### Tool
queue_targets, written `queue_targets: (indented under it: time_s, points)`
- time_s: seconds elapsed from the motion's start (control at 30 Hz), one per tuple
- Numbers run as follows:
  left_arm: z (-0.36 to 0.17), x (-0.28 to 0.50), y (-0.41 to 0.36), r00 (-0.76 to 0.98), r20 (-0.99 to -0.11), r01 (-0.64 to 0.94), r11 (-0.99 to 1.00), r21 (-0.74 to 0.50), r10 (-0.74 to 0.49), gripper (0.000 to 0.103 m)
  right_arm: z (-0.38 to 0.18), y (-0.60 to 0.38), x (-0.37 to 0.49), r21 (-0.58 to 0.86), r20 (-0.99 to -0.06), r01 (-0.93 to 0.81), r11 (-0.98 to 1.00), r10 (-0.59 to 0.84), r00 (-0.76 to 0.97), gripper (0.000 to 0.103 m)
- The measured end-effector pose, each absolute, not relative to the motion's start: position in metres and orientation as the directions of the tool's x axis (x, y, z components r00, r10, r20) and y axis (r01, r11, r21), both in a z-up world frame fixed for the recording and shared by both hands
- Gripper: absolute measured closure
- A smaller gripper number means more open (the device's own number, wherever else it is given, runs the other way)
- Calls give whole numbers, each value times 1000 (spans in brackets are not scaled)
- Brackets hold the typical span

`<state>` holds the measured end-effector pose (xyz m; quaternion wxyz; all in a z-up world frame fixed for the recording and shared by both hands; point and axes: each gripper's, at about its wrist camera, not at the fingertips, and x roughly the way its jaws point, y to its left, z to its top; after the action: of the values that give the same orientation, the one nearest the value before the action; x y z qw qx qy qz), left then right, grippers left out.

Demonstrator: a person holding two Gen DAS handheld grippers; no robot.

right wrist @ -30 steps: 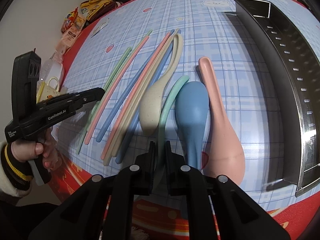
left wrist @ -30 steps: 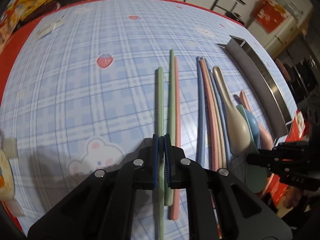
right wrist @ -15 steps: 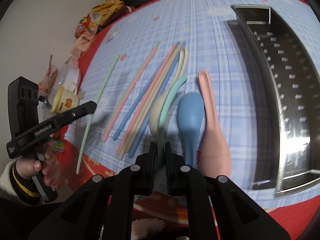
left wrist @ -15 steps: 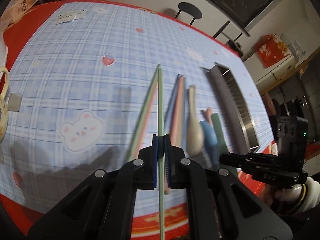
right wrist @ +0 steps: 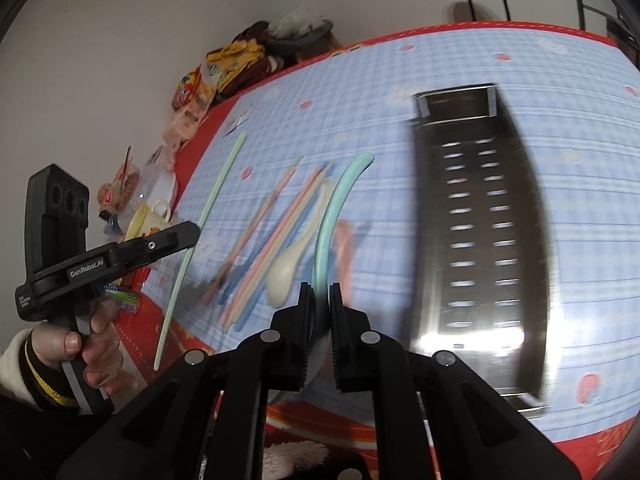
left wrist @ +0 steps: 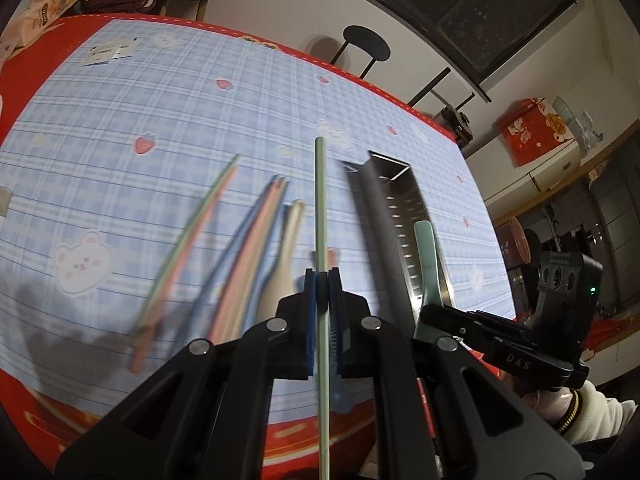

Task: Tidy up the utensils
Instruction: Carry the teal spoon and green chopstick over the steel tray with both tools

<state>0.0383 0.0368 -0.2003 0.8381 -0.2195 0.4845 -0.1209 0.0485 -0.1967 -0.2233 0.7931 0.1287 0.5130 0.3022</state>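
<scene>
White "GenRobot.AI" lettering marked my left tongs [right wrist: 192, 234], clamped on a green chopstick [left wrist: 321, 216] at centre frame; my right tongs [right wrist: 319, 292], lettered "DAS", gripped a mint spoon [right wrist: 334, 204] beside the steel tray [right wrist: 532, 200].

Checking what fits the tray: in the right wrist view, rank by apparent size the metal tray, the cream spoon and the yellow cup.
1. metal tray
2. cream spoon
3. yellow cup; it sits farther away, so its true size is unsure.

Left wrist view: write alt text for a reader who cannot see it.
The left claw is shut on a pale green chopstick, held above a blue checked tablecloth. More chopsticks lie blurred below, beside a steel tray.
</scene>
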Motion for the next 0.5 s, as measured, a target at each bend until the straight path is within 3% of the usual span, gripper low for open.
queue_targets:
  time_s: [0.5]
  points:
    - [-221,81,-62,556,-659,-60,766,-640,-507,93,-232,-261,85,325,-830,-480,815,489,269,94]
